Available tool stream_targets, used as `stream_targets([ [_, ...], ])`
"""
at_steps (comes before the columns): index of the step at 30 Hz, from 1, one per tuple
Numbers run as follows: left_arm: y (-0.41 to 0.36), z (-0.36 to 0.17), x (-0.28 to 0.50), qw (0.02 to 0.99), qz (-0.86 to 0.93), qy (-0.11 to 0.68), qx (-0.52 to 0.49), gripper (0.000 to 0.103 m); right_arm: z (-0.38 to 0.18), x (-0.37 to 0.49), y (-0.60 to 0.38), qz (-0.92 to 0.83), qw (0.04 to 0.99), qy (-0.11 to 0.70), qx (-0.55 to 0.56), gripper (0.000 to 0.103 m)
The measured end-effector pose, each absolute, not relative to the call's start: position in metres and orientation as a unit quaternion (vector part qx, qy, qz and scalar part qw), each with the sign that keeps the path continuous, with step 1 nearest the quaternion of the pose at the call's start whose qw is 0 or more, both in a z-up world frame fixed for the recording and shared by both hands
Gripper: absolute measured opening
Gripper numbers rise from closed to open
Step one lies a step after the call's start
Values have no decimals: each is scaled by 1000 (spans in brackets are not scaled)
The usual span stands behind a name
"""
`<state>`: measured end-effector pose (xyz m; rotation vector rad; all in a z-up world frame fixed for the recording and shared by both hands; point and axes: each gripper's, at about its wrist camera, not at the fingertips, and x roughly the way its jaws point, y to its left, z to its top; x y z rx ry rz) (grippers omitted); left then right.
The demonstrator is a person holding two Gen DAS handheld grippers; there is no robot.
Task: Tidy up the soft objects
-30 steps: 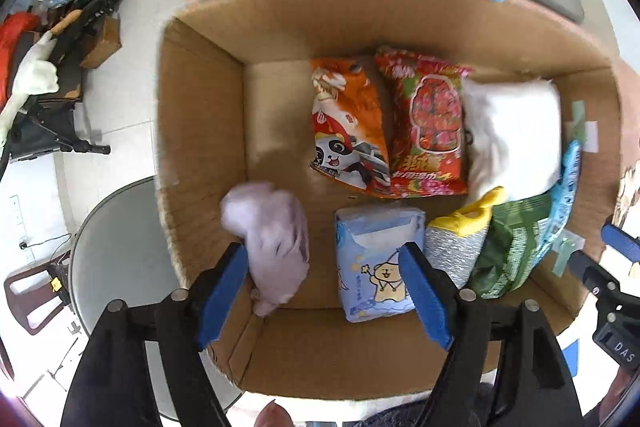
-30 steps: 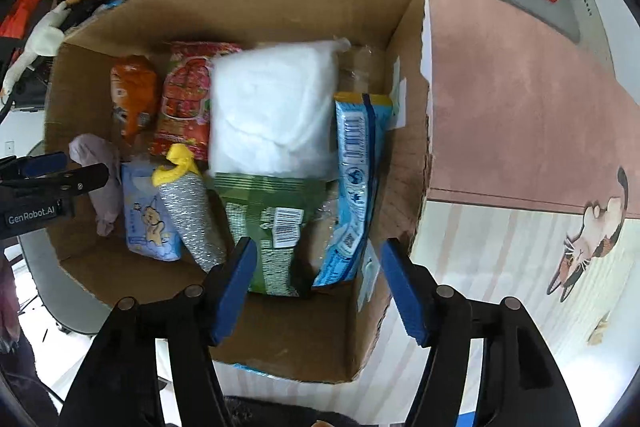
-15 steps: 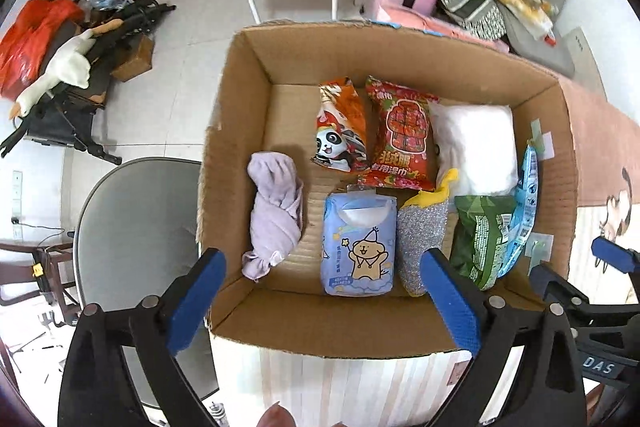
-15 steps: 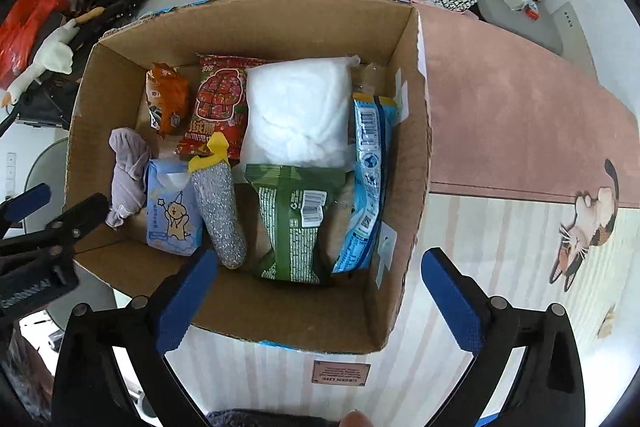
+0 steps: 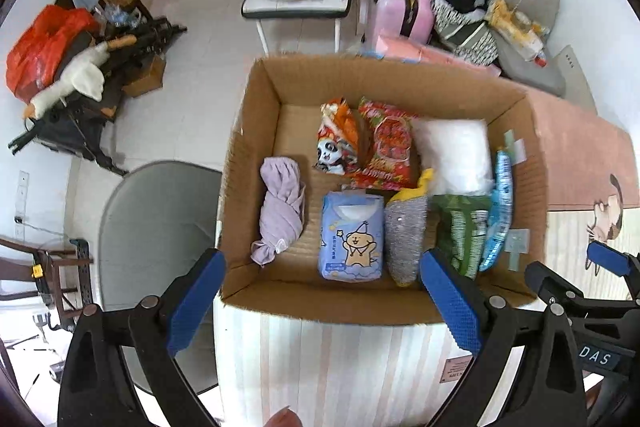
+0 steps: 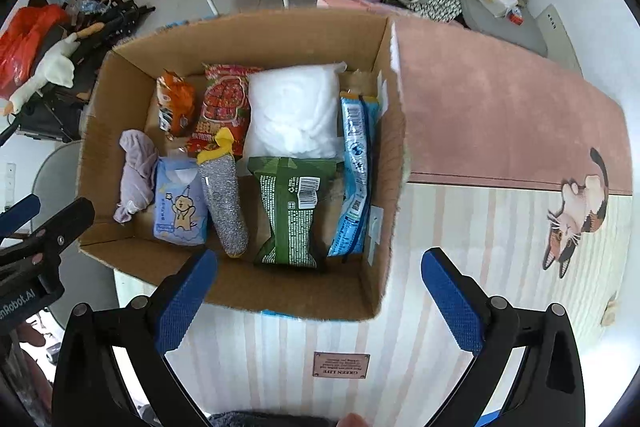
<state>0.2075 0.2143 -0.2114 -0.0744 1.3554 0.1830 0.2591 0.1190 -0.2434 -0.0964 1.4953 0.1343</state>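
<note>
With both claws held above the near rim, we count eight soft items in one cardboard box (image 5: 256, 155): one lilac rolled cloth (image 5: 280, 205), one blue tissue pack (image 5: 351, 237), one grey-and-yellow scrubber (image 5: 405, 233), one green packet (image 6: 294, 207), one blue snack bag (image 6: 356, 167), one white padded bag (image 6: 294, 111), one red snack bag (image 5: 386, 147) and one orange panda snack bag (image 5: 334, 139).

Left claw (image 5: 320, 301) is spread wide with nothing in it. Right claw (image 6: 320, 301) is likewise spread and holds nothing. Both sit outside the box, over the striped cloth of the counter (image 6: 460, 227).

Open room: we see bare box floor in the far-left corner behind the cloth, and a strip along the near wall. On the right, the blue snack bag stands on edge, pressed against the right wall. The box's left wall sits at the counter's left edge, above a grey chair (image 5: 160, 219).

Long axes: cloth, tissue pack, scrubber, green packet and blue snack bag all run near-to-far. The scrubber's yellow end points to the far wall and overlaps the red snack bag.
</note>
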Motion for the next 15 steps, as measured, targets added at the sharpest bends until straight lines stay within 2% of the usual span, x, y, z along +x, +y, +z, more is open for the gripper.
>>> stream_targets([
  [15, 179, -75, 127, 849, 75, 522, -28, 100, -84, 166, 89, 93, 815, 571, -33, 103],
])
